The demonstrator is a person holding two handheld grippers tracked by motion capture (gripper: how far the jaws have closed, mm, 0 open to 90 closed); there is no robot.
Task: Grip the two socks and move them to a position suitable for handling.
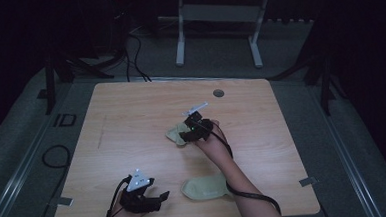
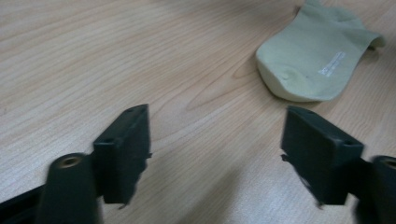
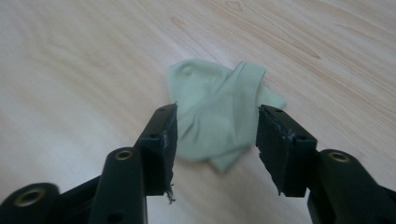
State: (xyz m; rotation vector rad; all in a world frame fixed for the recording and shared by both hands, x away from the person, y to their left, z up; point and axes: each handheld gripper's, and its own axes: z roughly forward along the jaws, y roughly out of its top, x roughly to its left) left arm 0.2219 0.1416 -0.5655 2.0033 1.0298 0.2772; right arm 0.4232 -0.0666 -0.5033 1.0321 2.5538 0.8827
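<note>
High view shows the light wooden tabletop spread under my two forearms, with dark floor and a white metal frame beyond its far edge. Two pale green socks lie on it, well apart. The flat sock rests near the front edge, just left of my right forearm. The crumpled sock sits near the middle of the tabletop, folded over itself.

My right gripper reaches out to the middle of the tabletop, right at the crumpled sock. In the right gripper view its jaws are spread, and the crumpled sock lies between and just beyond their tips, its ribbed cuff draped across the top toward the right jaw. Neither jaw presses the fabric, though I cannot tell whether the tips touch it.

My left gripper sits near the front left of the tabletop, its grey three-cornered plate on top. In the left gripper view its jaws are spread wide over bare wood, holding nothing. The flat sock lies ahead and to the right of them, near the right jaw's tip but apart from it, with a small white printed mark on its surface.
</note>
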